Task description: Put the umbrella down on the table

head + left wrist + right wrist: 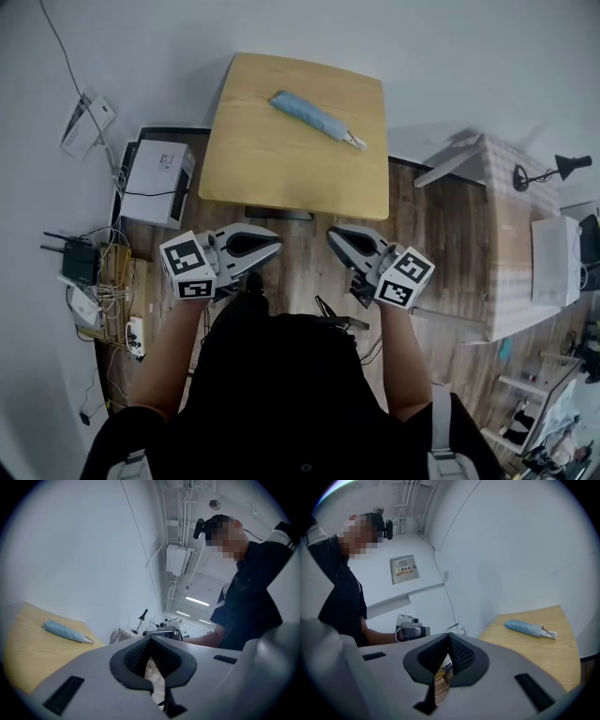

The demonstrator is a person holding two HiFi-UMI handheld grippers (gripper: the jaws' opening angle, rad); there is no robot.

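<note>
A folded light-blue umbrella (314,117) lies flat on the yellow wooden table (281,173), toward its far side, with its handle end to the right. Both grippers hang in front of the table's near edge, well clear of it, close to the person's body. My left gripper (277,242) and right gripper (330,234) point at each other, both shut with nothing between the jaws. The left gripper view shows its jaws (150,639) closed, with the umbrella (65,631) far off on the table (33,656). The right gripper view shows the same: gripper (449,635) shut, umbrella (528,628) lying apart.
A white box (157,181) stands on the floor left of the table, with a router and tangled cables (89,272) beside it. At the right is a second desk (511,244) with a black lamp (548,171). Wood floor lies below the grippers.
</note>
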